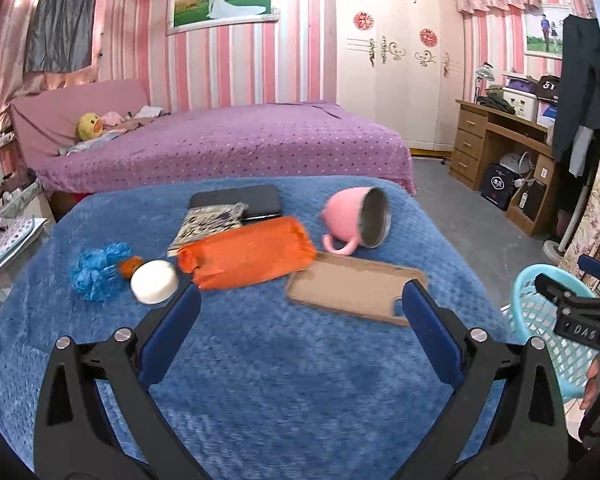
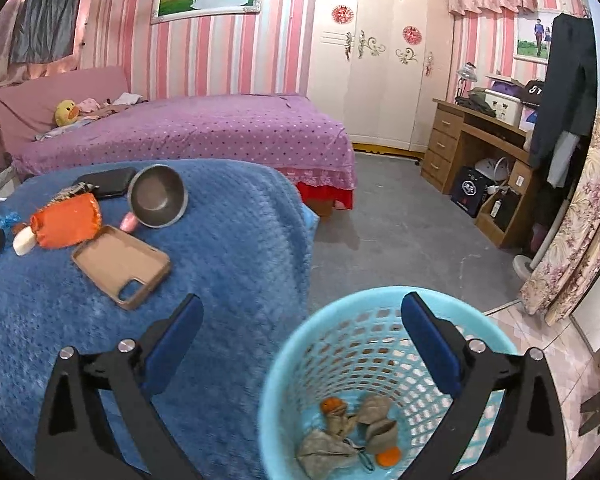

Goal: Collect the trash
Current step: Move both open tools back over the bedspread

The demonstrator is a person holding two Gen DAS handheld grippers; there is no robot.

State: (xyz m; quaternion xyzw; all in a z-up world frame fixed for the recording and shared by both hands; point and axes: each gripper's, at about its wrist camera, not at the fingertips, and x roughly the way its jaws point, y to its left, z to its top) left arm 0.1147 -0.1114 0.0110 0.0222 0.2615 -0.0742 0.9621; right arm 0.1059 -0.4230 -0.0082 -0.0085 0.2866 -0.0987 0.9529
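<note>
My right tongs [image 2: 300,336] stand spread wide and empty above the blue basket [image 2: 284,360], which sits just off the right edge of the blue blanket [image 2: 228,240]; crumpled scraps [image 2: 356,428] lie on its floor. My left tongs [image 1: 300,308] gape just as wide, empty, over the blanket's near edge. Toward its far edge lie an orange wrapper [image 1: 248,256], a blue plastic wad [image 1: 98,266], a white puck [image 1: 155,282] — and, nearer the right edge, a tipped pink mug [image 1: 358,222] and a brown phone case [image 1: 356,286].
</note>
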